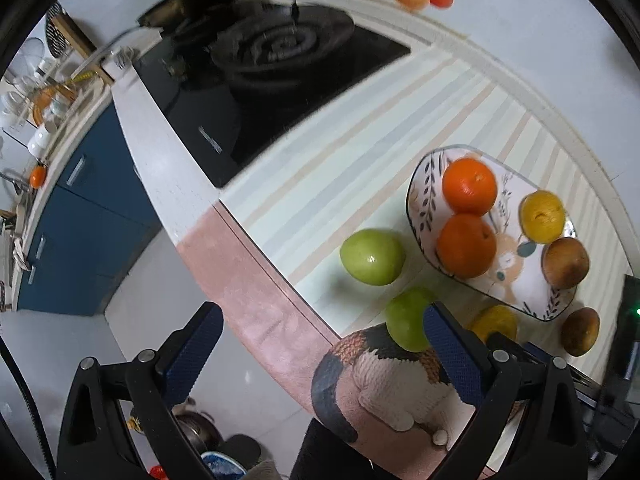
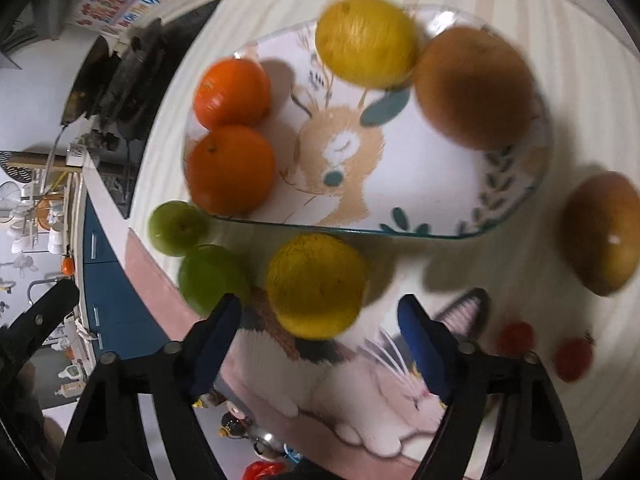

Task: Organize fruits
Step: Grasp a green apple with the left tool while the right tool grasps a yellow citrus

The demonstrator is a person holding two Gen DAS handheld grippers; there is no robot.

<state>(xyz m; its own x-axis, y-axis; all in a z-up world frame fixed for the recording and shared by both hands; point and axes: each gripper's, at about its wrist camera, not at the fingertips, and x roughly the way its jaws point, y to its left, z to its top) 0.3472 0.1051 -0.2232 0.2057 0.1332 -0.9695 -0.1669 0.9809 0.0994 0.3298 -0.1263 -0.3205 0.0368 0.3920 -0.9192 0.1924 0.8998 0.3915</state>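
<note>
Right wrist view is motion-blurred, so fruit edges are soft and stem ends are hard to place. Left wrist view: the near green apple (image 1: 408,318) is partly covered by the left gripper's (image 1: 324,354) right finger, and the yellow fruit off the plate (image 1: 495,322) is half hidden behind the same finger. Right gripper body is cut off at the right edge of that view.

Fruits are all roundish, no clear long axis. The brown fruit off the plate (image 2: 604,234) looks slightly oval, long axis running near to far.

The plate (image 2: 420,184) holds two oranges (image 2: 232,132) on its left, a yellow fruit (image 2: 366,42) at the far rim and a brown fruit (image 2: 474,88) far right. On the striped surface (image 1: 340,160): two green apples left of the plate, far one (image 1: 372,256) clear of it, plus the yellow one just near the plate's near rim.

Right gripper (image 2: 320,340): jaws wide open, holding nothing; the near yellow fruit sits just ahead of the tips, centred between them, no contact visible. Left gripper: jaws wide open, empty; near apple lies behind the right finger, not between the jaws.
</note>
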